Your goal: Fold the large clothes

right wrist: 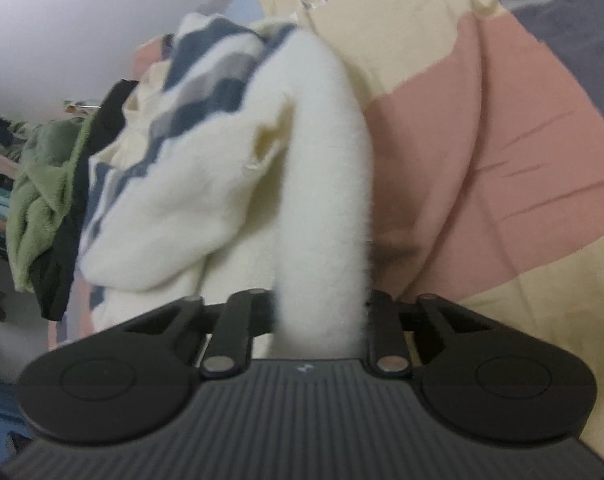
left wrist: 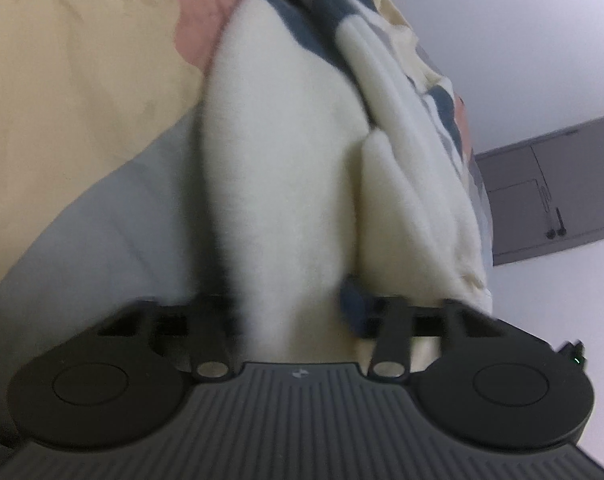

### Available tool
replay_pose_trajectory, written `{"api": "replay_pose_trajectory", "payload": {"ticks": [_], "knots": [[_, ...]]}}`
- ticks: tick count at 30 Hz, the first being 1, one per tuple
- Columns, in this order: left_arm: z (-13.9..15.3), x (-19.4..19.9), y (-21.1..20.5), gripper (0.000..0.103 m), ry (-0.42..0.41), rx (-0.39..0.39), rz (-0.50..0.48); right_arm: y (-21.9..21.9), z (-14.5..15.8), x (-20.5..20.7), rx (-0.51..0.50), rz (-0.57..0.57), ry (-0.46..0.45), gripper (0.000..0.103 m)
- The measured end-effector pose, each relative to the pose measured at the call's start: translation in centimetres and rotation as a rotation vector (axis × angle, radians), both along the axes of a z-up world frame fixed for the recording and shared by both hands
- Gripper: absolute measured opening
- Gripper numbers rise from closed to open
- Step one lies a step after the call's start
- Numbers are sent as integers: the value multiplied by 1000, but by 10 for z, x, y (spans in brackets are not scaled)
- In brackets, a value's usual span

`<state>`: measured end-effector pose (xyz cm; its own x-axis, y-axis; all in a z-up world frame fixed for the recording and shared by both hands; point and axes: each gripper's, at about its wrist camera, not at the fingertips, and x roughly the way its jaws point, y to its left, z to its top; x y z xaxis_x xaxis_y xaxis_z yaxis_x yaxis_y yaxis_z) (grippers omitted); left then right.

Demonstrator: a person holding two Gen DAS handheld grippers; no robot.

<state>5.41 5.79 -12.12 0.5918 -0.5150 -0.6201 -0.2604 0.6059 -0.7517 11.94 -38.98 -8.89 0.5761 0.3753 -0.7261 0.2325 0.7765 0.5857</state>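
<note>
A cream fleece sweater [left wrist: 286, 152] with blue and grey stripes hangs bunched in front of both cameras. In the left wrist view a thick fold of it runs down between the jaws of my left gripper [left wrist: 298, 308], which is shut on it; the fingertips are buried in the fabric. In the right wrist view a rolled cream part of the same sweater [right wrist: 174, 208] passes between the jaws of my right gripper [right wrist: 320, 308], which is also shut on it. The striped part bulges up and to the left there.
Beneath the sweater lies a patchwork bed cover [right wrist: 482, 160] in beige, pink and grey; its beige patch [left wrist: 62, 80] shows on the left. A grey door [left wrist: 550, 188] stands against a white wall. A green garment [right wrist: 38, 208] and dark clothes hang at the left.
</note>
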Motion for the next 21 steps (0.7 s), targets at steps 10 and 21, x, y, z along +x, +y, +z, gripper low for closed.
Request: {"api": "replay_pose_trajectory", "payload": {"ticks": [10, 21], "knots": [[75, -46, 54, 11, -225, -206, 74, -24, 60, -45, 209, 66, -234, 16], [184, -130, 89, 11, -477, -295, 6, -30, 161, -123, 295, 246, -455, 16]]}}
